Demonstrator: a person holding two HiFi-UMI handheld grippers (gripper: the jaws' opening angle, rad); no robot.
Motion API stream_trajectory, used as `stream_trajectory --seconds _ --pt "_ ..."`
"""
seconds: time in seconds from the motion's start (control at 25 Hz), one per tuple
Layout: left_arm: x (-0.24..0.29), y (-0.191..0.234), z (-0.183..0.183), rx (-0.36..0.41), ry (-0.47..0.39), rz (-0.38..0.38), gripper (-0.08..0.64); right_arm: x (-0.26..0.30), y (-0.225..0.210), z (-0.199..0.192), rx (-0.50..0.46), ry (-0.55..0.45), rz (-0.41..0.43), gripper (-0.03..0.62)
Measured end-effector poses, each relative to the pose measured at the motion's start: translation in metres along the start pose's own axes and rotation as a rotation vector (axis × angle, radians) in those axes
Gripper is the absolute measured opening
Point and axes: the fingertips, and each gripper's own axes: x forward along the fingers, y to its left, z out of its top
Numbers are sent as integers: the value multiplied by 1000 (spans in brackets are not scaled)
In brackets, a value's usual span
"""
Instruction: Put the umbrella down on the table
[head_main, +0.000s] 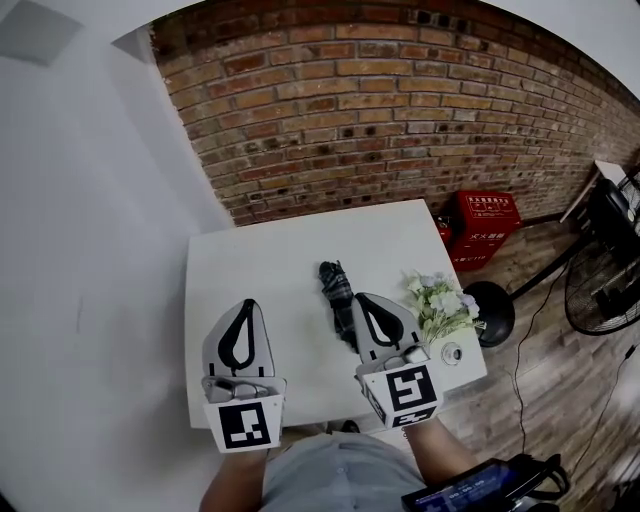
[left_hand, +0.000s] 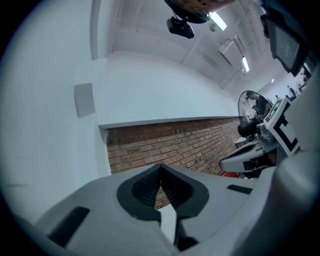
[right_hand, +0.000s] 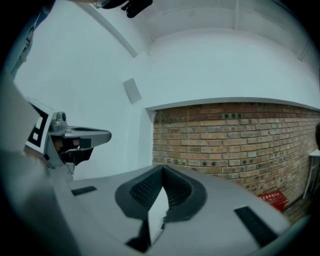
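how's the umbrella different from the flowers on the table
The umbrella is dark and checked; the flowers are pale white and green. The umbrella is a long, narrow folded bundle; the flowers spread out bushy. The umbrella lies near the middle of the table; the flowers lie by its right edge. Both rest on it.
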Motion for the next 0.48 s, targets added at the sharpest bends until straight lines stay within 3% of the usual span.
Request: stream_trajectory --seconds 0.48 --pt "-3 -1 -4 0 4 -1 2 -1 6 1 -8 1 7 5"
